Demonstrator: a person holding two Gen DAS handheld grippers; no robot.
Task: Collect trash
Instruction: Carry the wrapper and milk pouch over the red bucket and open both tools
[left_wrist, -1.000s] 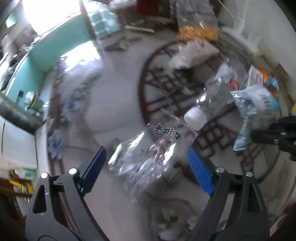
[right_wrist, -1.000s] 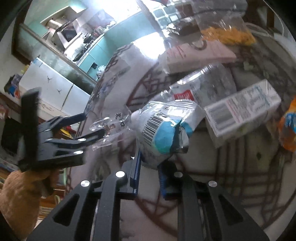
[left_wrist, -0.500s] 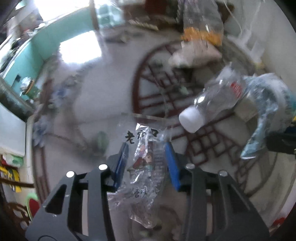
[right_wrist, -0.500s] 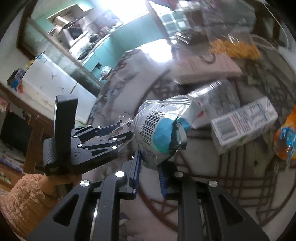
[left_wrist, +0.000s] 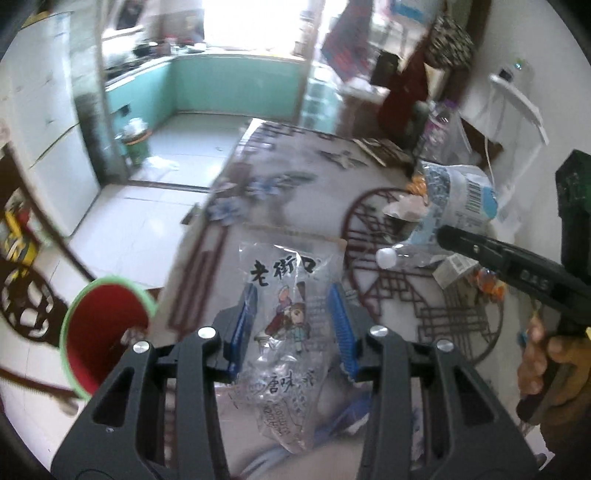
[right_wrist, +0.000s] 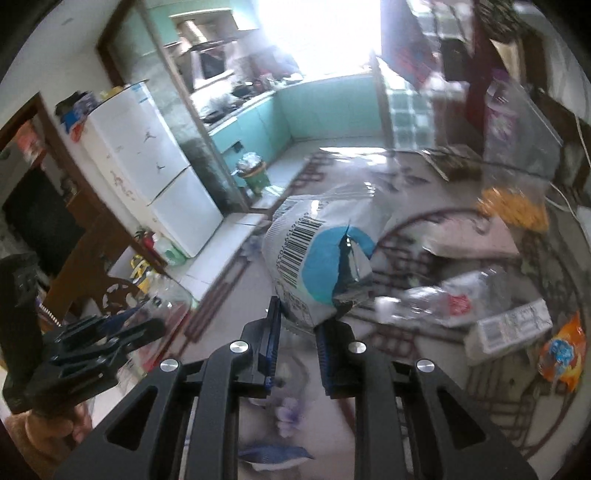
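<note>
**Both claws loaded, trash lifted clear of the table**

Between the blue pads of the left claw (left_wrist: 293, 328) sits a clear snack wrapper (left_wrist: 286, 314) printed with black characters and a small cartoon figure; the pads press in on its crumpled middle. A second ago this claw stood spread wide around the wrapper as it lay on the table; since then it has pinched shut and come up, and the wrapper now hangs free above the patterned tablecloth (left_wrist: 266, 192).

Off to the lower left of that claw, a red bin with a green rim (left_wrist: 99, 332) has come into view, mouth open and close by. That looks like the place for the load.

The right claw (right_wrist: 297, 332) is pressed tight on the bottom edge of a silver-and-blue foil bag (right_wrist: 317, 258) with a barcode, which stands up above its fingers. It held the bag a second ago too, and has risen with it.

Left on the table are a crushed plastic bottle (right_wrist: 443, 299) with a white cap, a white carton (right_wrist: 509, 328), an orange packet (right_wrist: 563, 350) and a clear bag with yellow contents (right_wrist: 513, 210), all near one another on the round red lattice print.

By my reading, pickup is done for these two pieces; the drop into the bin comes next, and several more pieces remain.
</note>
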